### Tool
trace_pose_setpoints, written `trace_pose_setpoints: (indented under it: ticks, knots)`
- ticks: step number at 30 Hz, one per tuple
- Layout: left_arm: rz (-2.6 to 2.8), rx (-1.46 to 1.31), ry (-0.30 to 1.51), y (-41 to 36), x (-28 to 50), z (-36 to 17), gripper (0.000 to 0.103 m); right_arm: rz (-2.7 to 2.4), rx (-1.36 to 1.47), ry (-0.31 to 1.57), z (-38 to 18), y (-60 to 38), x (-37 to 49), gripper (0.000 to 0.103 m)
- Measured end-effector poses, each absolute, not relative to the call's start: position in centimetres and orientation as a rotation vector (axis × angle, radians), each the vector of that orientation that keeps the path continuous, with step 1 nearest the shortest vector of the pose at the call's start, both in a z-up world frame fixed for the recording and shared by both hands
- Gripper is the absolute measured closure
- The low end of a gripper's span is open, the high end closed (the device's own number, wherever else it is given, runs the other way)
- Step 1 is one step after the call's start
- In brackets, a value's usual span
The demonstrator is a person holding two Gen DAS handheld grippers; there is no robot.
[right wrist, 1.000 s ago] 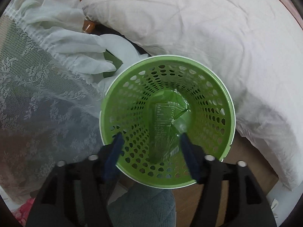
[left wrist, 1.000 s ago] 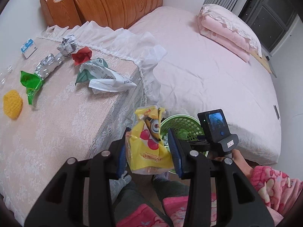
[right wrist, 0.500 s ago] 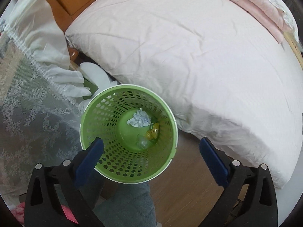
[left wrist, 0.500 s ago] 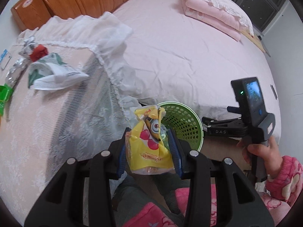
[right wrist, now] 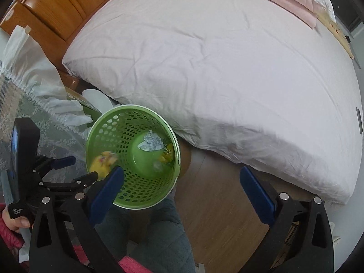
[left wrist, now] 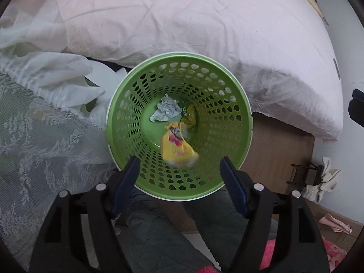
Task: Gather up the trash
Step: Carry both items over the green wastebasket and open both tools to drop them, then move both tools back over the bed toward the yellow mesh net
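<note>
A green perforated trash basket (left wrist: 234, 118) stands on the floor beside the bed; it also shows in the right wrist view (right wrist: 107, 134). My left gripper (left wrist: 178, 175) is open right above its near rim. A yellow snack wrapper (left wrist: 178, 147) is blurred, loose inside the basket below the open jaws; it also shows in the right wrist view (right wrist: 103, 161). A crumpled white paper (left wrist: 166, 111) and a yellow-green wrapper (left wrist: 190, 115) lie on the basket bottom. My right gripper (right wrist: 182, 191) is open and empty, to the right of the basket and above it.
A bed with a pink sheet (left wrist: 193, 18) runs behind the basket. A table with a white lace cloth (left wrist: 34, 136) is on the left. The person's legs in grey trousers (left wrist: 163, 234) are just below the basket. Wooden floor (right wrist: 218, 204) lies to the right.
My left gripper moved over the basket, opened and let go of the yellow wrapper, which now drops inside. My right gripper drew back up and to the right.
</note>
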State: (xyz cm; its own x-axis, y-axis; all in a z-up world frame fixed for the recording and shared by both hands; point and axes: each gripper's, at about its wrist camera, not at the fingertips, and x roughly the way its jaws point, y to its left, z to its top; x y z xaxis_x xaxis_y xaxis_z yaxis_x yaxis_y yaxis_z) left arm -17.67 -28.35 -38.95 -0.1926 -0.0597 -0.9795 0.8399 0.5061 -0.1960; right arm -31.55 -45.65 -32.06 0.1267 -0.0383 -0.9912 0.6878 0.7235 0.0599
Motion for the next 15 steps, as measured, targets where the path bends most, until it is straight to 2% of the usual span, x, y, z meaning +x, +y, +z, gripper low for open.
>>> trace_pose_setpoints:
  ticks: [7, 13, 15]
  knots:
    - [-0.892, 0.619, 1.558, -27.6, -17.4, -38.2, 0.027, -0.551, 0.619, 1.38, -33.2, -44.7, -31.7, 0.002]
    - [-0.872, 0.504, 1.349, -24.8, -15.1, -28.8, 0.027, -0.495, 0.561, 1.304, -28.9, -43.8, -28.6, 0.002]
    - [-0.85, 0.456, 1.272, -23.0, -13.9, -24.7, 0.023, -0.468, 0.529, 1.266, -26.7, -43.3, -26.8, 0.002]
